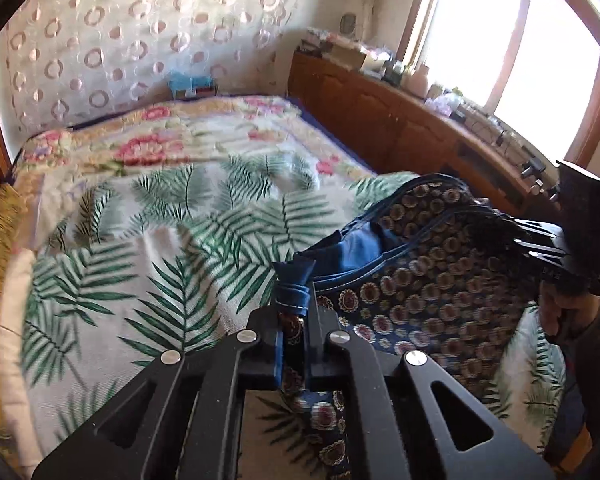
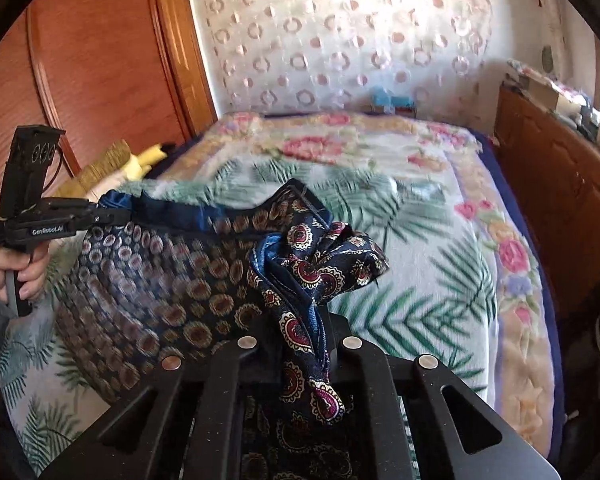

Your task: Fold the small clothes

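Observation:
A dark blue garment [image 1: 440,280] printed with round medallions and edged with a plain blue hem hangs stretched between both grippers above the bed. In the left wrist view my left gripper [image 1: 294,312] is shut on a bunched bit of the blue hem. My right gripper [image 1: 516,236] grips the far corner at the right, with a hand [image 1: 560,316] below it. In the right wrist view my right gripper [image 2: 306,320] is shut on a crumpled corner of the garment [image 2: 160,280]. At the left, the left gripper [image 2: 104,216] pinches the hem, held by a hand [image 2: 16,272].
The bed has a palm-leaf cover [image 1: 140,240] with a floral blanket [image 1: 160,148] beyond it. A wooden cabinet [image 1: 380,128] with cluttered items on top runs along the bed under a bright window [image 1: 500,40]. A wooden wardrobe [image 2: 100,60] stands on the other side.

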Action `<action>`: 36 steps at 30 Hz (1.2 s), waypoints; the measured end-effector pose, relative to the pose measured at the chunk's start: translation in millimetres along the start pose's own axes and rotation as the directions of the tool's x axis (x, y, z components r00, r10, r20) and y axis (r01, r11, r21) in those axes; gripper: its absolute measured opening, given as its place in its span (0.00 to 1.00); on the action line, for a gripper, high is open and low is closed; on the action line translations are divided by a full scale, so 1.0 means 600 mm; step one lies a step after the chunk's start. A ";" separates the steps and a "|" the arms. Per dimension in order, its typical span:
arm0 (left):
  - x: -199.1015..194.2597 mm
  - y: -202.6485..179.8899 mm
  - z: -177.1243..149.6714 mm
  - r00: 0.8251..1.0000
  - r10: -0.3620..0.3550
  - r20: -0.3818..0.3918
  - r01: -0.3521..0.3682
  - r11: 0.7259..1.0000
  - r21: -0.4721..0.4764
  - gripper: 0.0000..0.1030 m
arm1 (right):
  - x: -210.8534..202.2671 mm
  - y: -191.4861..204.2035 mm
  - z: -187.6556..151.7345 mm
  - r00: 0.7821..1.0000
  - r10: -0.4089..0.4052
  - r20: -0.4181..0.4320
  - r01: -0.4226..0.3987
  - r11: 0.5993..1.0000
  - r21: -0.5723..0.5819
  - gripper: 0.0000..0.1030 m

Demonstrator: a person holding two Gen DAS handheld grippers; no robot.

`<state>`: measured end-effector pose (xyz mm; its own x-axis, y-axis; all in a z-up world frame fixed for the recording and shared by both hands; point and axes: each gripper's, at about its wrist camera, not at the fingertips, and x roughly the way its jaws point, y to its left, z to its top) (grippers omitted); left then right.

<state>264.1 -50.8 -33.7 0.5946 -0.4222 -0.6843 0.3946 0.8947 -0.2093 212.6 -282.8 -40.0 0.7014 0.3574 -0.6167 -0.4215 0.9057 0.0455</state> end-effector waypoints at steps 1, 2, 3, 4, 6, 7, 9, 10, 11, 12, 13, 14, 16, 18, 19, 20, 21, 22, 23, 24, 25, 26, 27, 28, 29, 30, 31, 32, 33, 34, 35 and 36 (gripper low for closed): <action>-0.022 -0.002 0.003 1.000 0.002 0.023 -0.002 1.000 0.008 0.07 | -0.009 0.006 0.011 1.000 0.006 0.021 -0.006 1.000 -0.012 0.10; -0.051 -0.005 0.006 0.998 0.010 0.054 -0.011 1.000 0.017 0.07 | -0.018 0.013 0.022 0.999 0.011 0.044 -0.010 1.000 -0.027 0.10; -0.070 -0.003 0.006 0.997 0.015 0.073 -0.017 1.000 0.022 0.06 | -0.025 0.022 0.033 0.998 0.017 0.065 -0.015 0.999 -0.042 0.10; -0.095 -0.002 0.005 0.995 0.027 0.094 -0.030 0.999 0.031 0.06 | -0.032 0.031 0.045 0.996 0.023 0.088 -0.018 0.998 -0.058 0.09; -0.148 0.005 0.003 0.988 0.045 0.146 -0.050 0.998 0.029 0.06 | -0.041 0.055 0.073 0.990 0.050 0.134 -0.039 0.996 -0.084 0.09; -0.171 0.010 0.000 0.984 0.053 0.168 -0.057 0.998 0.021 0.06 | -0.043 0.072 0.091 0.985 0.069 0.161 -0.053 0.993 -0.101 0.09; -0.218 0.028 -0.004 0.973 0.086 0.214 -0.089 0.996 0.001 0.06 | -0.041 0.105 0.117 0.976 0.106 0.193 -0.080 0.987 -0.138 0.09; -0.242 0.041 -0.006 0.966 0.106 0.236 -0.107 0.994 -0.010 0.06 | -0.038 0.125 0.130 0.971 0.123 0.204 -0.090 0.983 -0.163 0.09; -0.263 0.052 -0.008 0.959 0.128 0.254 -0.127 0.992 -0.021 0.06 | -0.032 0.145 0.144 0.968 0.142 0.209 -0.102 0.977 -0.189 0.09; -0.291 0.068 -0.014 0.948 0.158 0.275 -0.154 0.987 -0.037 0.06 | -0.027 0.163 0.158 0.964 0.155 0.214 -0.109 0.971 -0.213 0.09; -0.309 0.082 -0.018 0.940 0.183 0.288 -0.175 0.983 -0.053 0.06 | -0.021 0.182 0.173 0.961 0.172 0.216 -0.120 0.964 -0.236 0.09; -0.332 0.101 -0.025 0.926 0.223 0.304 -0.209 0.975 -0.078 0.06 | -0.014 0.201 0.188 0.958 0.188 0.217 -0.128 0.957 -0.262 0.09; -0.362 0.129 -0.039 0.896 0.309 0.319 -0.288 0.951 -0.111 0.06 | 0.004 0.238 0.219 0.953 0.216 0.213 -0.143 0.939 -0.311 0.09; -0.385 0.163 -0.058 0.875 0.358 0.326 -0.324 0.933 -0.155 0.06 | 0.029 0.270 0.246 0.951 0.233 0.205 -0.150 0.923 -0.355 0.09; -0.395 0.179 -0.068 0.868 0.376 0.324 -0.335 0.926 -0.177 0.06 | 0.044 0.286 0.261 0.951 0.241 0.193 -0.155 0.914 -0.375 0.09; -0.405 0.196 -0.081 0.859 0.397 0.324 -0.348 0.916 -0.201 0.06 | 0.061 0.301 0.273 0.951 0.249 0.184 -0.161 0.904 -0.396 0.09; -0.411 0.206 -0.092 0.853 0.410 0.322 -0.355 0.909 -0.218 0.06 | 0.075 0.319 0.283 0.950 0.256 0.178 -0.163 0.895 -0.414 0.09; -0.414 0.216 -0.101 0.850 0.420 0.317 -0.359 0.904 -0.233 0.06 | 0.089 0.333 0.292 0.949 0.262 0.174 -0.166 0.887 -0.430 0.09; -0.417 0.230 -0.114 0.848 0.435 0.305 -0.367 0.895 -0.254 0.06 | 0.103 0.350 0.299 0.948 0.266 0.172 -0.164 0.877 -0.451 0.09; -0.418 0.238 -0.122 0.845 0.445 0.297 -0.375 0.888 -0.265 0.06 | 0.117 0.368 0.305 0.948 0.272 0.164 -0.168 0.867 -0.469 0.09; -0.421 0.247 -0.132 0.839 0.461 0.288 -0.389 0.879 -0.274 0.06 | 0.131 0.374 0.314 0.947 0.282 0.155 -0.176 0.858 -0.482 0.09; -0.422 0.248 -0.139 0.836 0.472 0.281 -0.399 0.873 -0.280 0.06 | 0.148 0.384 0.323 0.945 0.291 0.149 -0.182 0.848 -0.498 0.09; -0.423 0.253 -0.147 0.833 0.482 0.271 -0.408 0.866 -0.288 0.06 | 0.167 0.394 0.336 0.943 0.300 0.145 -0.188 0.838 -0.512 0.09; -0.424 0.261 -0.155 0.831 0.491 0.260 -0.415 0.860 -0.296 0.06 | 0.181 0.405 0.344 0.941 0.307 0.138 -0.194 0.830 -0.523 0.09; -0.424 0.268 -0.161 0.830 0.499 0.250 -0.421 0.854 -0.304 0.05 | 0.200 0.413 0.353 0.941 0.313 0.126 -0.202 0.823 -0.531 0.09; -0.422 0.277 -0.168 0.826 0.512 0.238 -0.432 0.844 -0.316 0.06 | 0.220 0.412 0.362 0.941 0.319 0.116 -0.211 0.818 -0.536 0.09; -0.423 0.279 -0.177 0.821 0.522 0.231 -0.440 0.837 -0.325 0.06 | 0.235 0.416 0.369 0.941 0.322 0.107 -0.217 0.813 -0.540 0.09; -0.418 0.285 -0.182 0.818 0.531 0.222 -0.449 0.829 -0.333 0.06 | 0.250 0.413 0.375 0.941 0.326 0.094 -0.225 0.808 -0.544 0.09; -0.413 0.295 -0.190 0.817 0.538 0.207 -0.452 0.822 -0.347 0.06 | 0.262 0.409 0.379 0.941 0.329 0.081 -0.234 0.803 -0.548 0.09; -0.413 0.302 -0.198 0.819 0.538 0.200 -0.451 0.818 -0.356 0.06 | 0.269 0.407 0.381 0.939 0.333 0.081 -0.236 0.800 -0.552 0.09; -0.408 0.309 -0.205 0.816 0.547 0.188 -0.459 0.810 -0.365 0.06 | 0.277 0.410 0.385 0.938 0.338 0.084 -0.236 0.795 -0.559 0.09; -0.405 0.311 -0.209 0.813 0.553 0.182 -0.464 0.805 -0.370 0.06 | 0.285 0.415 0.387 0.938 0.338 0.079 -0.238 0.791 -0.563 0.09</action>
<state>105.4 237.1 6.0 0.8288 0.1245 -0.5455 -0.2178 0.9698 -0.1097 361.0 57.0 48.2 0.5606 0.6596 -0.5006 -0.8242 0.5032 -0.2599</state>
